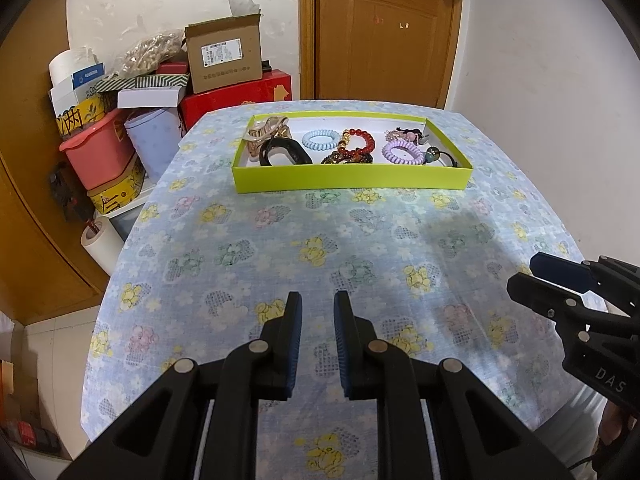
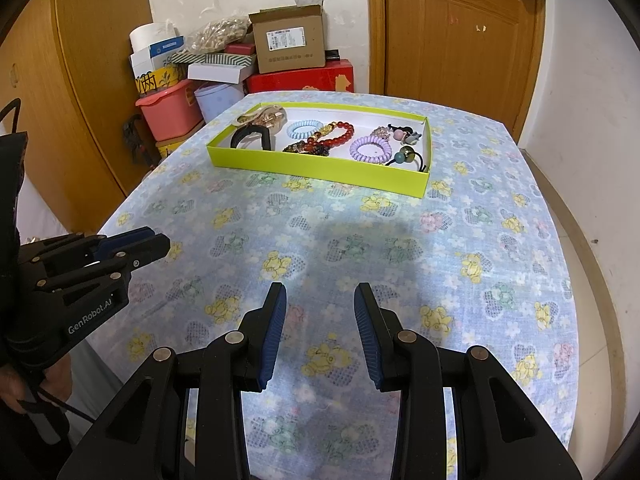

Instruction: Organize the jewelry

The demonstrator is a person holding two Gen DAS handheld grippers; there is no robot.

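At far end of table (image 1: 224, 248) I see tray (image 1: 352, 179) holding jewelry (image 1: 356, 146). My left gripper (image 1: 317, 308) and right gripper (image 2: 320, 298) hover near edge, jaws apart, empty.

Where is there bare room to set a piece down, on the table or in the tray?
The cloth between the tray and both grippers, left and right, is bare. Inside the tray, only a strip along the far wall; the rest is crowded.
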